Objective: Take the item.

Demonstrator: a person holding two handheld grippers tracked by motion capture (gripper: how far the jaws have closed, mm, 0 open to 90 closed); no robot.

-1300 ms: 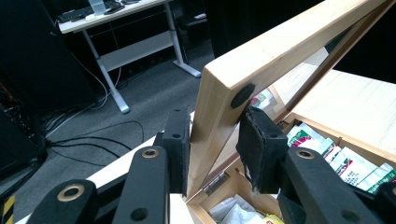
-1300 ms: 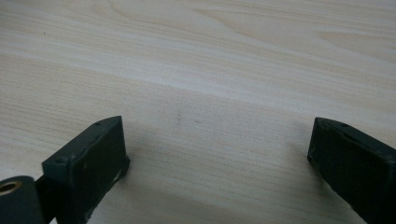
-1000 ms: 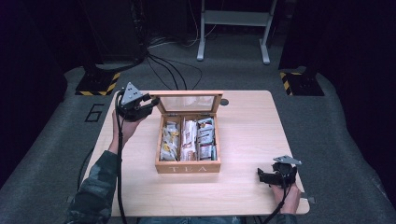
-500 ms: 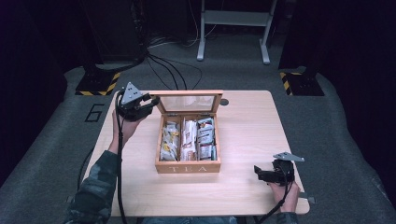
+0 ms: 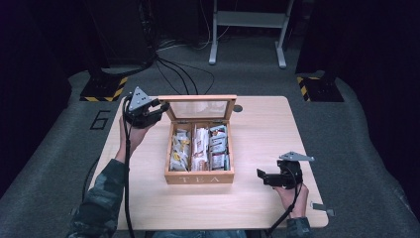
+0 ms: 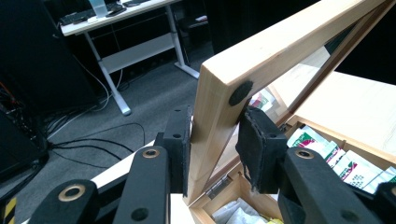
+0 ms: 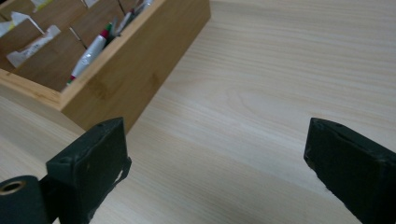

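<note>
A wooden tea box [image 5: 199, 177] stands mid-table, its compartments packed with tea bags [image 5: 200, 146]. Its glass-paned lid [image 5: 198, 99] stands upright at the back. My left gripper [image 5: 161, 108] is shut on the lid's left frame corner. The left gripper view shows the wooden lid frame [image 6: 261, 56] pinched between the two pads of the left gripper [image 6: 215, 149]. My right gripper [image 5: 260, 174] hovers open above the table to the right of the box, pointing toward it. In the right gripper view, bare wood lies between the jaws of the right gripper [image 7: 217, 163], and the box corner [image 7: 135, 65] is ahead at left.
The light wooden table [image 5: 262, 129] has a small dark round hole [image 5: 237, 108] behind the box. A small metal piece [image 5: 319, 206] lies at the front right edge. Cables and hazard-striped bases [image 5: 101, 89] sit on the floor beyond.
My right gripper has risen off the table and drifted a little left toward the box. The left gripper and the lid have not moved.
</note>
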